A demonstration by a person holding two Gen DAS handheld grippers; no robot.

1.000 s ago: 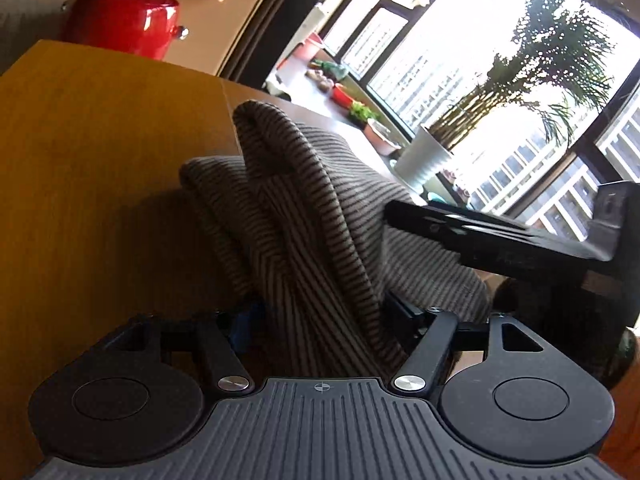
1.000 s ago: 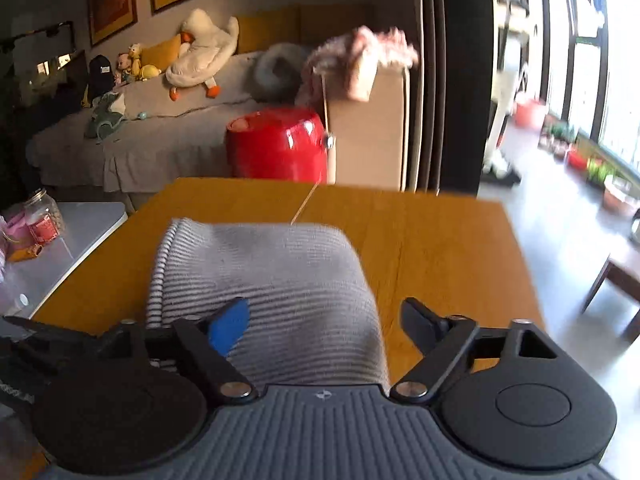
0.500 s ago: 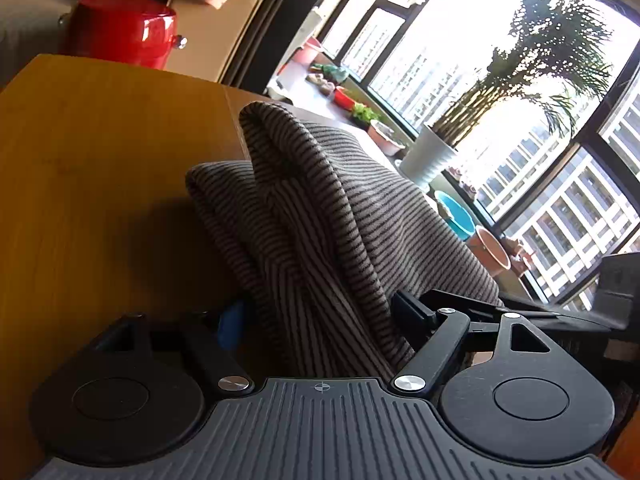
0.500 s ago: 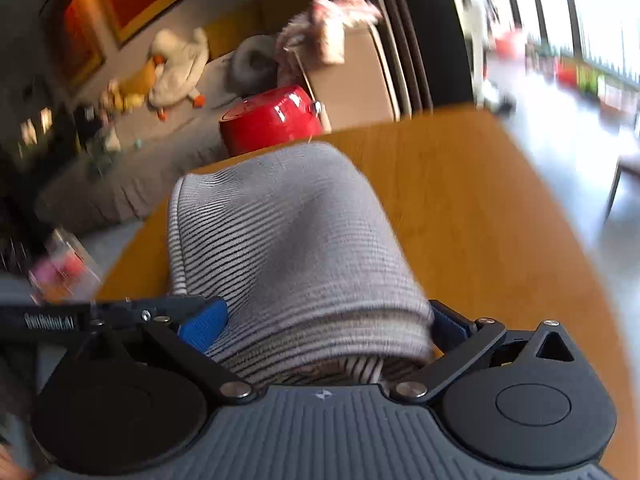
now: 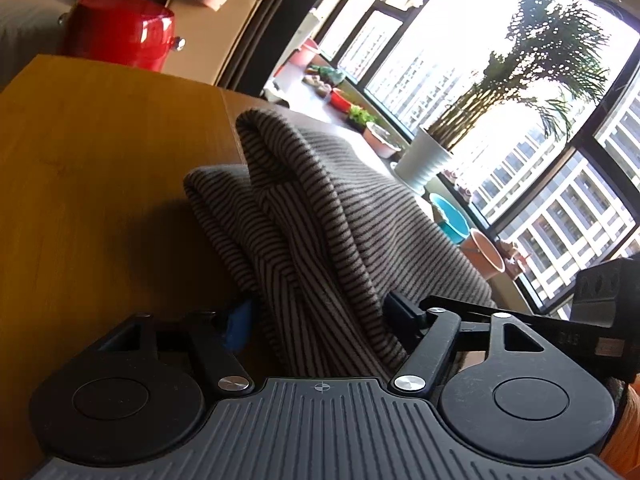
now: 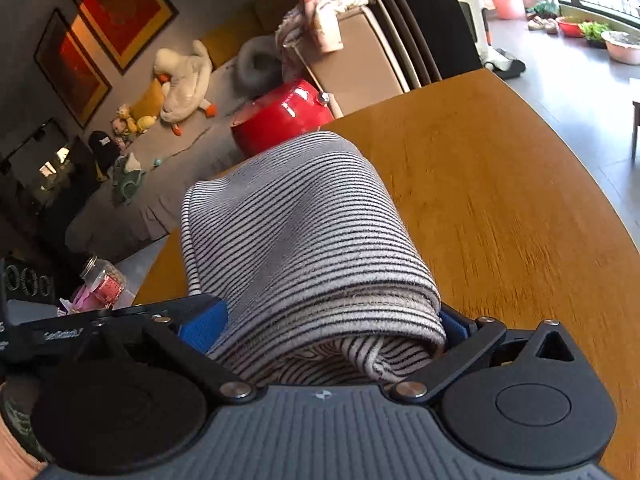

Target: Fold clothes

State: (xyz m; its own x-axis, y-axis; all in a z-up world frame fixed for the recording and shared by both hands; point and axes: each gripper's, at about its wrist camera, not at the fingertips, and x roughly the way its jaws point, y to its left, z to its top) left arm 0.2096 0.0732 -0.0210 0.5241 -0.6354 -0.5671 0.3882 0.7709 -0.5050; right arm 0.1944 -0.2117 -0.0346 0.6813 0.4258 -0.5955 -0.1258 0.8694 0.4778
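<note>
Your left claw stood partly open with a bunched fold of the striped garment between its fingers; its jaws had just been closing on that fold, and whether the pads pressed it could not be confirmed. Your right claw stood wide, its blue pads against both sides of the thick folded bundle, holding it.

The garment lay folded on the wooden table, its near end in both claws.

In my judgement, the step was setting down and squaring the bundle. You were advised to lower both ends together, keep the layers aligned, and release only once the cloth rested flat.

Count: one garment, two claws, one table, one red pot beyond the table.
</note>
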